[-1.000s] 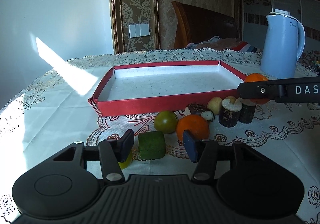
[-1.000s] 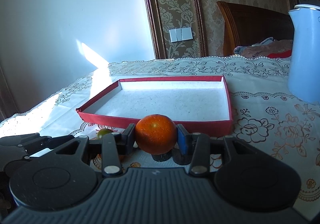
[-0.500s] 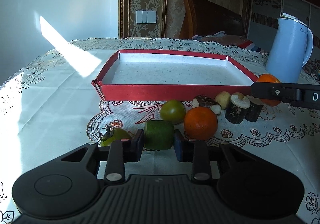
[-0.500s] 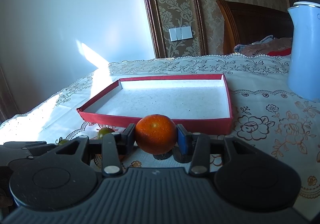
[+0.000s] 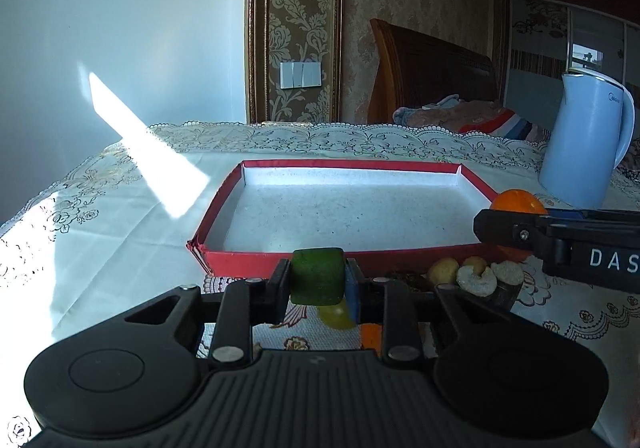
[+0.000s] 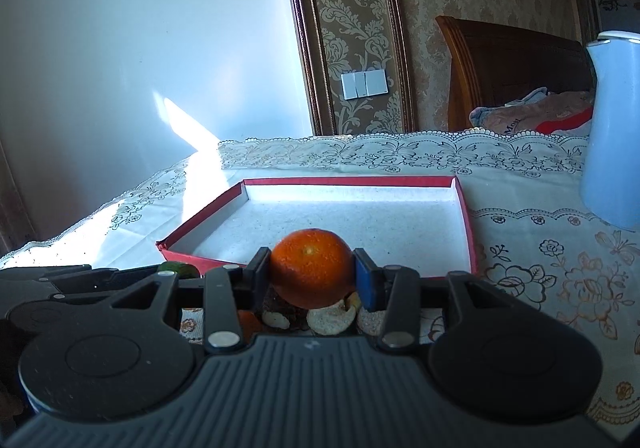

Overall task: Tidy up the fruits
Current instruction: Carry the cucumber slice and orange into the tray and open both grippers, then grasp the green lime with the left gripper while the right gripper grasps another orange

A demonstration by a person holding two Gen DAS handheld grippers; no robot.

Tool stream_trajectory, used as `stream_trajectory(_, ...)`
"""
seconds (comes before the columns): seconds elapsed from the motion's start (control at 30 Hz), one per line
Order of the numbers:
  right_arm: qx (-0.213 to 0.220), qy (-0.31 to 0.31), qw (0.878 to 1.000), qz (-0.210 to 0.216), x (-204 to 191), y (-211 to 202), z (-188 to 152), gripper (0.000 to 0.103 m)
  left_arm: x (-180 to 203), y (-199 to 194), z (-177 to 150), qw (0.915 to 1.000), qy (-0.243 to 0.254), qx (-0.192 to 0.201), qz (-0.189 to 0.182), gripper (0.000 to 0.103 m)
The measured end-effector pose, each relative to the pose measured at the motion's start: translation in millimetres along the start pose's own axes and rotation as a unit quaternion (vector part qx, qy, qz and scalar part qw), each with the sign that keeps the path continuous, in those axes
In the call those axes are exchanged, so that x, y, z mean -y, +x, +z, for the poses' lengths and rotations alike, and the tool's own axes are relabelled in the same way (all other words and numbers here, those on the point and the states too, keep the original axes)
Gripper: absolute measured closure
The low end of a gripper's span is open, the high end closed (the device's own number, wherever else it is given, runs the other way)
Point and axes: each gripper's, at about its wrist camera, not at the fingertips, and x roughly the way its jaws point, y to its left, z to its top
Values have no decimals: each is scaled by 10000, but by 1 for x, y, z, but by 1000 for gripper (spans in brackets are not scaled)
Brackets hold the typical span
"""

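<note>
My left gripper (image 5: 318, 284) has just closed on the blocky green fruit (image 5: 317, 276). My right gripper (image 6: 314, 276) clamps the round orange tangerine (image 6: 313, 272) before the red tray (image 6: 466, 224).

You have two oranges (image 6: 313, 272) (image 5: 370, 335), one green block (image 5: 317, 276), one green fruit (image 5: 337, 315), one red tray (image 5: 320, 262), one kettle (image 5: 584, 145), two grippers (image 5: 318, 282) (image 6: 313, 276), several pale pieces (image 5: 476, 279), count unclear.

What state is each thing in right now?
left gripper: shut on green fruit, lifted off the cloth
right gripper: shut on orange, held before the tray
red tray: empty
kettle: upright, lid closed
</note>
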Motion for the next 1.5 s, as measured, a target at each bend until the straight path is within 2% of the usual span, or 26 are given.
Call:
stream_trajectory(0.13,-51,-99,9997,-238,-2,20,10,62,5,24,20,9995,9,89,300,76)
stream_trajectory(0.33,-418,83,9982,-413,13,60,12,62,2,73,30,9974,-254,-342,578,76)
stream_trajectory(0.43,-596,206,9968,-489,21,77,8,62,3,87,28,9960,-192,-430,763,76)
stream_trajectory(0.7,-719,165,9958,-549,23,93,3,62,1,103,22,9947,-335,-644,723,76)
stream_trajectory(1.07,-760,150,9951,-622,24,100,-1,61,5,106,20,9947,-279,-683,709,74)
stream_trajectory(1.1,-756,167,9953,-588,25,99,-1,57,4,107,20,9946,-288,-705,707,74)
stream_trajectory(1.13,-709,197,9955,-597,25,98,-1,47,4,107,20,9946,-293,-714,697,74)
stream_trajectory(1.2,-598,199,9960,-629,25,93,-1,39,3,106,20,9947,-311,-719,663,73)
stream_trajectory(1.27,-492,264,9967,-592,28,87,2,39,2,105,20,9950,-306,-708,633,65)
stream_trajectory(1.33,-383,404,9969,-558,32,77,4,40,2,99,21,9953,-282,-622,683,24)
stream_trajectory(1.37,-312,452,9970,-553,34,71,5,40,1,93,22,9958,-295,-490,715,21)
stream_trajectory(1.5,11,623,9969,-486,39,40,5,40,-9,63,28,9977,-380,-115,541,20)
